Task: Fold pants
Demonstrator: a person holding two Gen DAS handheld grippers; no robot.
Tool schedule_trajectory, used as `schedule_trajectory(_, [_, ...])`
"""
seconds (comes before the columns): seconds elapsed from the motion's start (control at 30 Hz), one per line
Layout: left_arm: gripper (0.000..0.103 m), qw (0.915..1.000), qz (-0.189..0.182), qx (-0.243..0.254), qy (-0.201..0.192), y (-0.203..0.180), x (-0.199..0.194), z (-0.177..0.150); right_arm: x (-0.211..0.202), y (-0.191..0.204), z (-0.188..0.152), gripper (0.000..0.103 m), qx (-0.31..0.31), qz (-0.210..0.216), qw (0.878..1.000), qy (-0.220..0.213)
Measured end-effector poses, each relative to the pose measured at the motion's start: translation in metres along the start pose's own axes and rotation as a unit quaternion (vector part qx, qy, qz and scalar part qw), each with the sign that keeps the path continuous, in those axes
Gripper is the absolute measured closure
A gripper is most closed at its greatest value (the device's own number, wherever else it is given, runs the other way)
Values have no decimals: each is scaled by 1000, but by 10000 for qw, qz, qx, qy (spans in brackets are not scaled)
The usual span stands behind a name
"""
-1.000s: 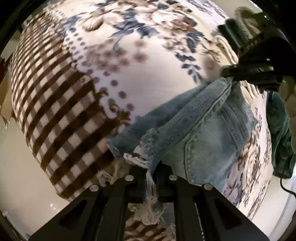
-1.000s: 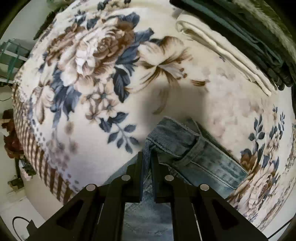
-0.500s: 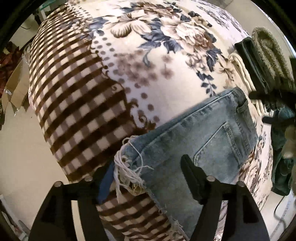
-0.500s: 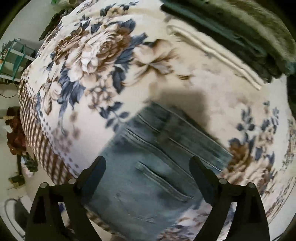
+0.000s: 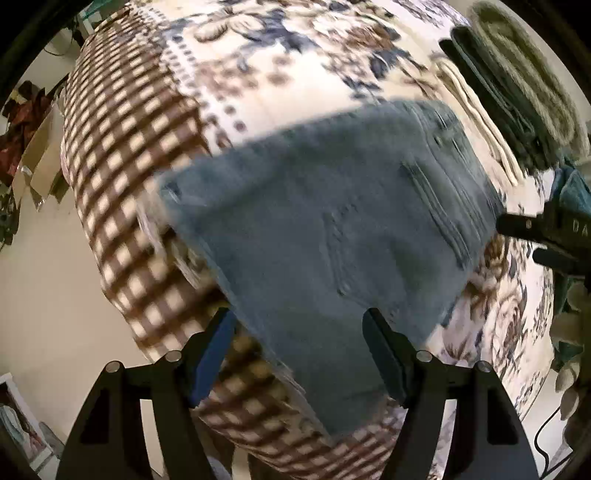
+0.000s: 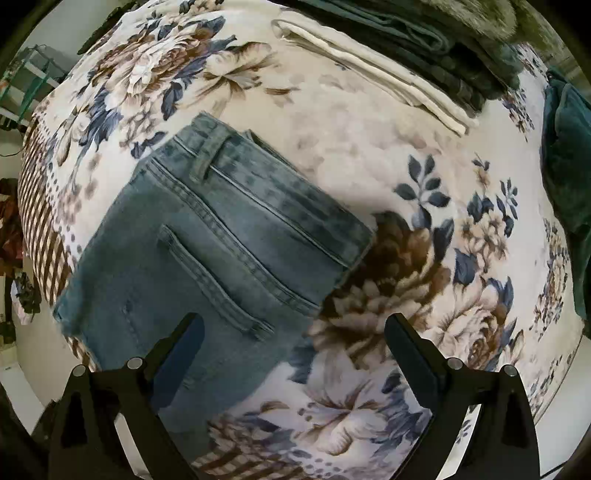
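The light blue denim pants (image 5: 332,229) lie flat and folded on the floral blanket (image 5: 258,48), back pocket up, with the frayed hem toward the checked border. In the right wrist view the pants (image 6: 221,251) show their waistband and belt loop at the far end. My left gripper (image 5: 299,350) is open and empty, just above the near edge of the pants. My right gripper (image 6: 295,354) is open and empty, over the pants' near right corner. The right gripper also shows at the right edge of the left wrist view (image 5: 546,240).
A stack of folded clothes, cream (image 6: 373,70), dark green and grey-olive (image 6: 443,29), lies at the far side of the blanket. A teal garment (image 6: 565,166) lies at the right edge. The blanket's checked border (image 5: 122,155) drops to the floor at left.
One second ago both grippers were shut on the pants, left on the frayed hem, right on the waistband. They let go, opened, and drew back; the pants now lie flat.
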State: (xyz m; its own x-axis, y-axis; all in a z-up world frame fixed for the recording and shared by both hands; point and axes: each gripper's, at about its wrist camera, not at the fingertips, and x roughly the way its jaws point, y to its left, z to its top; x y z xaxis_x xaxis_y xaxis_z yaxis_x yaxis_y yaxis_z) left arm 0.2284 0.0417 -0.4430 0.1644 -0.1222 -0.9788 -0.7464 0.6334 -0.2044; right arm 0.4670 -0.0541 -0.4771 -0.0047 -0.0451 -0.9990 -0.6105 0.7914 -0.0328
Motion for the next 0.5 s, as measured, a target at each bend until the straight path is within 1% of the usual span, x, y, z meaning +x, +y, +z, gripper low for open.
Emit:
schedule_trajectory(0.07, [33,10000,-13,-56,67,-10,5,-11,1,-8,-5,1,-9,57,10000,-24])
schedule_trajectory(0.17, [33,9994,-118,-281,172,-18,15,-25,9,-25,-7,0,114,250,9996,36])
schedule_trajectory(0.23, [33,9973,-311,-613,249,-17,21,-34,18,-41,-8,0,296,456,9985,112])
schedule_trajectory(0.27, [33,9946,-468,-895,247,-12,21,-39,23,-47,-7,0,392,571,9975,138])
schedule_trajectory(0.3, [33,9901,-628,-1245,185,-5,20,-47,28,-54,-7,0,494,723,9960,151])
schedule_trajectory(0.33, [33,9843,-790,-1573,144,2,18,-53,33,-61,-6,0,610,904,9939,180])
schedule_trajectory(0.37, [33,9762,-958,-1944,115,12,17,-60,42,-69,-5,0,751,1113,9906,258])
schedule_trajectory(0.4, [33,9649,-1133,-2367,119,22,17,-68,49,-74,-4,0,853,1311,9872,306])
schedule_trajectory(0.43, [33,9504,-1339,-2801,182,32,20,-77,56,-79,-3,0,942,1533,9831,340])
schedule_trajectory(0.47, [33,9362,-1534,-3152,264,39,23,-84,62,-81,-2,0,976,1626,9811,381])
schedule_trajectory(0.5, [33,9201,-1728,-3496,374,45,27,-92,69,-83,-1,0,1016,1761,9782,419])
